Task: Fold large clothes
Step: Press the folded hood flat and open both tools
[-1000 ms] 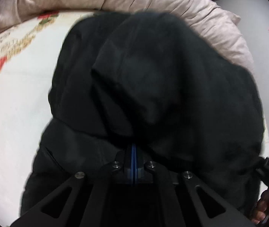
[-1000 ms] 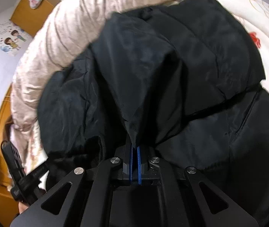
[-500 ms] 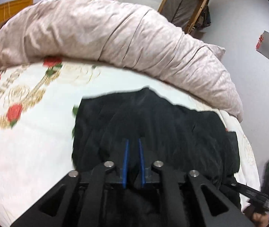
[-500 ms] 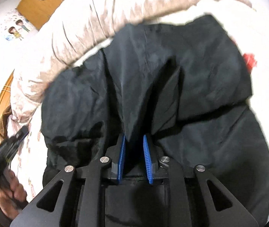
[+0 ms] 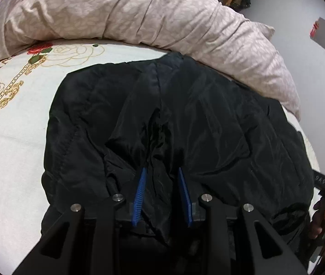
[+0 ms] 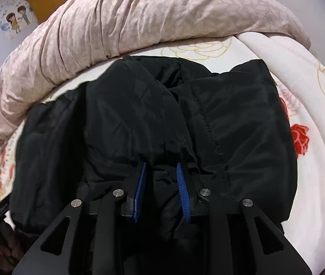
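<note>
Garment: the black padded jacket lies on the bed sheet with roses, its far edge just beside the pink duvet. One layer is folded over the rest, so the fold seems made.
Left claw: the left gripper has its jaws opening; a ridge of the jacket cloth stands between the blue pads, but they do not seem to press on it.
Right claw: the right gripper is also opening its jaws; loose black cloth lies between them, not squeezed.
Risk, snag: the cloth between the pads can catch on the ribbed rubber when the grippers pull away, and this would drag the top layer back and spoil the fold.
Risk, puffiness: the jacket is thick and slippery, in my judgement; the folded layer can spring up or slide off once nothing holds it.
Risk, uneven edge: the bunched middle ridge may stay as a lump if it is not smoothed.
Change since one second ago: then both grippers were closed on the jacket and held it up, filling the views; now it rests on the bed and the jaws part.
</note>
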Demonstrator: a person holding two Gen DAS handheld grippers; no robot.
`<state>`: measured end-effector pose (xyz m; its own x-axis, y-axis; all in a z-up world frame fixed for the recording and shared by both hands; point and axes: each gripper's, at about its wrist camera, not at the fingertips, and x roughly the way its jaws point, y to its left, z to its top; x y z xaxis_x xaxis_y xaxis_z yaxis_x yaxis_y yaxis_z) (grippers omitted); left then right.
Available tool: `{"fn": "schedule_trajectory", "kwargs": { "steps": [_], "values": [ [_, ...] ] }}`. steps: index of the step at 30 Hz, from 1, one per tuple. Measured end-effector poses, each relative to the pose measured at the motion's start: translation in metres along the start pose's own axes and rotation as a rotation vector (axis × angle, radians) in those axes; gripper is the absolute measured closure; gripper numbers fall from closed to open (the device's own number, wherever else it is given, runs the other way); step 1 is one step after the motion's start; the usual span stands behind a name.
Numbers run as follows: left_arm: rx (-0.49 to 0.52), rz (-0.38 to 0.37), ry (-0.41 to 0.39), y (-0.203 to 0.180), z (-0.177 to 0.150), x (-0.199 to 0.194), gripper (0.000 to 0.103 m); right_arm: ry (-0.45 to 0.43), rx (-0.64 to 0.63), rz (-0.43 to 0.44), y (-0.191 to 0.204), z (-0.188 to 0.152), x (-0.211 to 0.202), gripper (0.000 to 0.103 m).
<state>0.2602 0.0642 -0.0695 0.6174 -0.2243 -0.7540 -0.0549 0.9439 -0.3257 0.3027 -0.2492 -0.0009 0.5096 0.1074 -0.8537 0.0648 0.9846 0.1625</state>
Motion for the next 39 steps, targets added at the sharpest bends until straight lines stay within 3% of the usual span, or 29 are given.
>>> {"fn": "schedule_trajectory", "kwargs": {
  "steps": [4, 8, 10, 12, 15, 17, 32, 39],
  "values": [
    [0.013, -0.001, 0.001, -0.001, 0.008, -0.019, 0.074, -0.033, 0.010, -0.007, 0.014, 0.006, -0.025, 0.075],
    [0.050, -0.039, -0.084, -0.007, 0.000, -0.064, 0.074, -0.114, -0.024, 0.079, 0.036, -0.007, -0.068, 0.074],
    [0.060, -0.073, -0.087, -0.014, -0.007, -0.071, 0.074, -0.106, -0.062, 0.118, 0.053, -0.019, -0.070, 0.074],
    [0.078, -0.086, -0.057, -0.021, -0.016, -0.061, 0.074, -0.047, -0.102, 0.145, 0.068, -0.031, -0.052, 0.074],
    [0.071, -0.086, 0.036, -0.025, -0.031, -0.028, 0.074, 0.040, -0.111, 0.118, 0.067, -0.045, -0.020, 0.074],
    [0.086, -0.067, 0.055, -0.025, -0.042, -0.015, 0.074, 0.069, -0.106, 0.097, 0.062, -0.052, -0.002, 0.075],
    [0.114, -0.026, 0.025, -0.033, -0.053, 0.002, 0.073, 0.046, -0.155, 0.041, 0.060, -0.062, 0.021, 0.076],
    [0.110, -0.001, 0.043, -0.042, -0.045, -0.009, 0.073, 0.046, -0.133, 0.040, 0.079, -0.064, 0.000, 0.074]
  ]
}}
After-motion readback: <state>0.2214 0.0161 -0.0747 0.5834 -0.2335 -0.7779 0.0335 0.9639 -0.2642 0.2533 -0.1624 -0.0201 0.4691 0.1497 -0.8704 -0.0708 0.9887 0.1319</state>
